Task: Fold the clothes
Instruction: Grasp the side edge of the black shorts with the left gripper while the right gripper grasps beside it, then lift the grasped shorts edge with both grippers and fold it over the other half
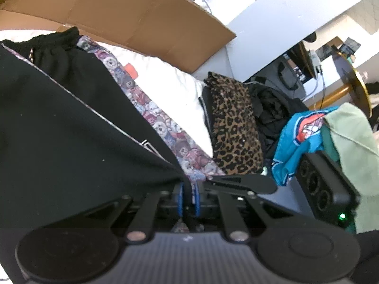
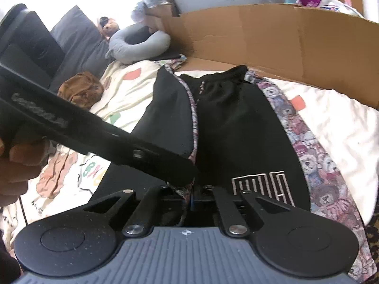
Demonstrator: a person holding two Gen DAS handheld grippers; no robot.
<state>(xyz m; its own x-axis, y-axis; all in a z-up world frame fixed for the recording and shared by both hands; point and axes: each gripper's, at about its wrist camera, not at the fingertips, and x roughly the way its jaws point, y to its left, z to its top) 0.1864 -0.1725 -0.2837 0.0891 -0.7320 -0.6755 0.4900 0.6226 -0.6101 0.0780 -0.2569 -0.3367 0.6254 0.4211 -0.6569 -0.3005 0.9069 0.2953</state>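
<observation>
Black shorts with a side stripe printed with teddy bears lie spread on a bed covered by a white quilt. On the leg nearest the right wrist camera is a white outlined logo. The left gripper has its jaws closed together on a corner of the black cloth, which rises from the blue pads and fills the left half of that view, lifted off the quilt. The right gripper likewise has its jaws clamped on the hem of the shorts, at the printed edging (only a sliver of blue pad shows there). In the right wrist view the left gripper's dark body reaches in from the left, held by a hand, and the two tools sit just beside one another. Behind the shorts stands a large cardboard box. Further up the bed are a grey neck pillow, a dark cushion and a crumpled brown garment. From the left wrist camera, a leopard-print garment, a blue printed shirt and a pale green cloth are heaped beyond the bed's edge.
</observation>
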